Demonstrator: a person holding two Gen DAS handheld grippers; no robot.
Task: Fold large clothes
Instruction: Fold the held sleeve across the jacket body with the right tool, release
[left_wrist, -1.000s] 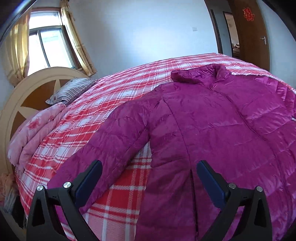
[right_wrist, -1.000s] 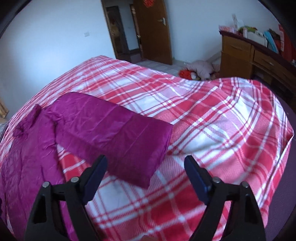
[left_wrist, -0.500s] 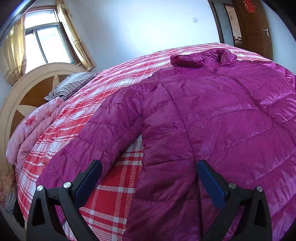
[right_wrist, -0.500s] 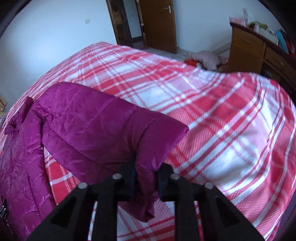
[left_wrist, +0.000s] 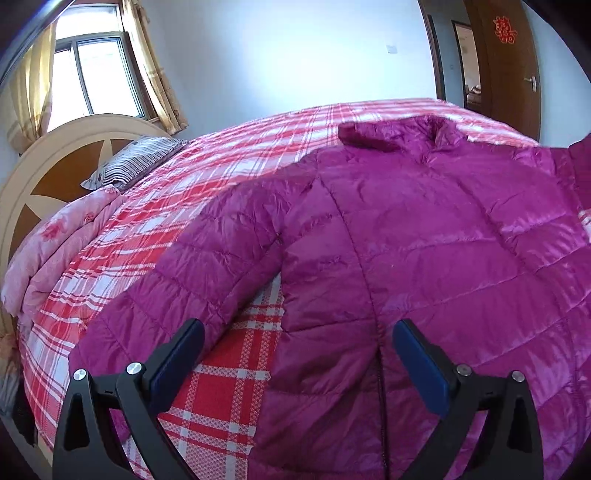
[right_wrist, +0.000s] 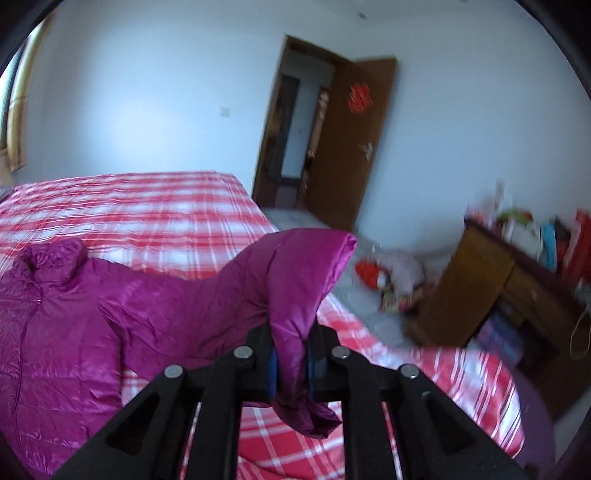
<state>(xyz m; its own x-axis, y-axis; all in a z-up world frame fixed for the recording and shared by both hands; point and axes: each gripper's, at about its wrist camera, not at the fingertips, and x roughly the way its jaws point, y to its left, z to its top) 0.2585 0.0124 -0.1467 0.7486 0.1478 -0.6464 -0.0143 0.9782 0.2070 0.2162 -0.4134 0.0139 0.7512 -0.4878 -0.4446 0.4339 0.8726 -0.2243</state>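
A big purple puffy jacket (left_wrist: 424, 251) lay spread out, front up, on the bed (left_wrist: 229, 155) with its red and white checked cover. Its collar (left_wrist: 391, 134) pointed to the far side, and its zip ran down the middle toward the near edge.

The right gripper (right_wrist: 290, 369) was clenched on the cuff end of 1 sleeve (right_wrist: 295, 273). That sleeve was lifted up off the bed, and its end bunched and hung between the pads. The rest of the jacket was flat on the bed, to the left in the right wrist view.

The left gripper (left_wrist: 295, 365) was wide apart and held nothing. It hung over the near hem, with the other sleeve (left_wrist: 192, 280) lying flat just to its left.

The folding looked like it had only just begun. No fold was made yet. Only 1 sleeve was picked up. I think that sleeve had to be laid across the chest next. Then the other sleeve needed the same, and after that the body had to be folded over.
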